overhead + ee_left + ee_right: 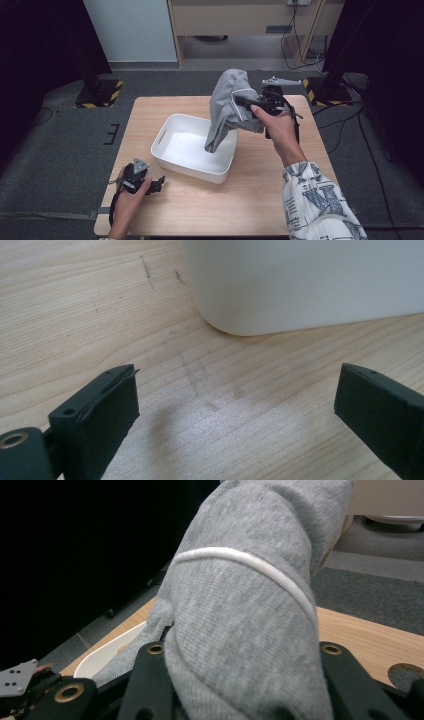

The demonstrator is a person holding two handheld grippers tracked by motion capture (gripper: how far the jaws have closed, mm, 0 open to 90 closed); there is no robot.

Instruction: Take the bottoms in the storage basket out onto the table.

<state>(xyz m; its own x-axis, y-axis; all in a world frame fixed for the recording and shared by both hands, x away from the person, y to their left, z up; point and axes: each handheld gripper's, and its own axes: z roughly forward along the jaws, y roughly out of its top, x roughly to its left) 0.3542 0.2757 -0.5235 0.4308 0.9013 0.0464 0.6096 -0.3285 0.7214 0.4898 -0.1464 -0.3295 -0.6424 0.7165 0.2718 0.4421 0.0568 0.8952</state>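
Right gripper (248,103) is up over the far right part of the worktop (260,200), its fingers clamped tight on a grey cloth (227,107) — in the right gripper view the knit fabric (240,630) bulges thick between the two black fingers, a white piped seam running across it. The cloth hangs in mid-air, bunched at the top, and its lower tail drops into the white tub (172,160) that sits mid-worktop; whether the tip touches the tub floor I can't tell

This looks like light, soft jersey, completely limp — no shape of its own, it just drapes from wherever it's pinched. Nothing fragile, not slippery either; the knit should bite well under the pads. My read: a thick fold or that piped seam edge is the safest place to grip, since a single thin layer could slide out

Left gripper (150,186) rests low at the near left, beside the tub's near corner, fingers (105,405) spread wide with nothing between them — bare wood (75,315) and the tub wall (300,285) ahead
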